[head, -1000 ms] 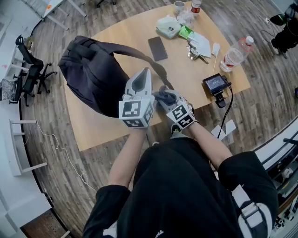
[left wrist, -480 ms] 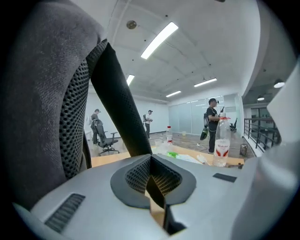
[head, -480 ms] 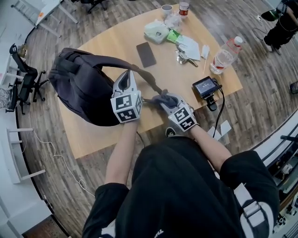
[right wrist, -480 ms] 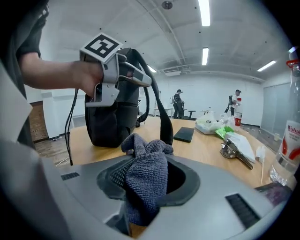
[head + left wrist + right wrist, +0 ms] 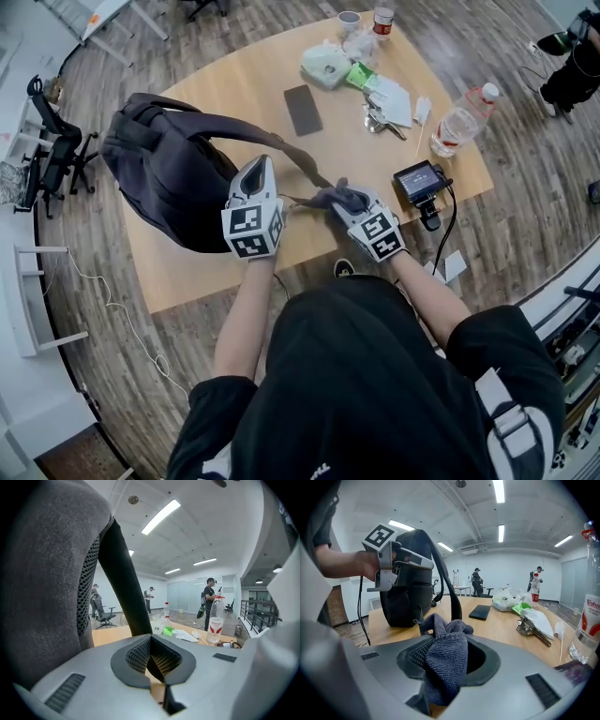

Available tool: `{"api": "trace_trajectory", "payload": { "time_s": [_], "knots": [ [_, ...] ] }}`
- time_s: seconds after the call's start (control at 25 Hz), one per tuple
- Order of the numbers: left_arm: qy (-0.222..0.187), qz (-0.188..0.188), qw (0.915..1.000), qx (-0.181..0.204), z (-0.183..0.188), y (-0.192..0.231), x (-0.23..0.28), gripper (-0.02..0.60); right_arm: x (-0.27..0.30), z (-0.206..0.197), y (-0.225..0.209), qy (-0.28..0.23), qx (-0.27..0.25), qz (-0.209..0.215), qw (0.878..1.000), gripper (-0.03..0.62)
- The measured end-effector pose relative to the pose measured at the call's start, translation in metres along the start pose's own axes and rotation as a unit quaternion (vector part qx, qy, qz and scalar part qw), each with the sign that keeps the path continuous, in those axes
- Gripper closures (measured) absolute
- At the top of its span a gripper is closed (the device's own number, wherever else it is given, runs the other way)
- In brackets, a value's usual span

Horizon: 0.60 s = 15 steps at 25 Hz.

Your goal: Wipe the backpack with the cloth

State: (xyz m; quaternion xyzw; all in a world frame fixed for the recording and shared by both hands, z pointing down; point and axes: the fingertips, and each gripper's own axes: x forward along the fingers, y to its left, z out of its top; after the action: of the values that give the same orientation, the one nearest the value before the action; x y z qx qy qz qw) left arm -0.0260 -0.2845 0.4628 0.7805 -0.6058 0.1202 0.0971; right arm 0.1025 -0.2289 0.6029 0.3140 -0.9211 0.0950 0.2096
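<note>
The left gripper (image 5: 157, 663) is clenched on the shoulder strap (image 5: 124, 583) of the dark backpack (image 5: 169, 178), which stands on the counter (image 5: 234, 94). The right gripper (image 5: 349, 206) grasps a bunched grey cloth (image 5: 445, 644).

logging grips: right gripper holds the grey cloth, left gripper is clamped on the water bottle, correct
Not quite. The right gripper does hold the grey cloth, but the left gripper is clamped on the backpack strap, not the water bottle, which stands untouched across the table. The left gripper view shows it.
</note>
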Motion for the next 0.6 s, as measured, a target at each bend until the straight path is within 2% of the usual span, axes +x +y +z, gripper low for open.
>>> {"api": "trace_trajectory", "payload": {
  "time_s": [0.32, 0.6],
  "knots": [
    [0.005, 0.010, 0.9983, -0.056, -0.006, 0.008, -0.022, 0.567, 0.005, 0.003, -0.002, 0.004, -0.001, 0.000, 1.000, 0.462],
    [0.016, 0.044, 0.9962, -0.074, -0.025, 0.033, -0.067, 0.568, 0.009, 0.009, -0.005, -0.006, 0.002, -0.008, 1.000, 0.462]
  ]
}}
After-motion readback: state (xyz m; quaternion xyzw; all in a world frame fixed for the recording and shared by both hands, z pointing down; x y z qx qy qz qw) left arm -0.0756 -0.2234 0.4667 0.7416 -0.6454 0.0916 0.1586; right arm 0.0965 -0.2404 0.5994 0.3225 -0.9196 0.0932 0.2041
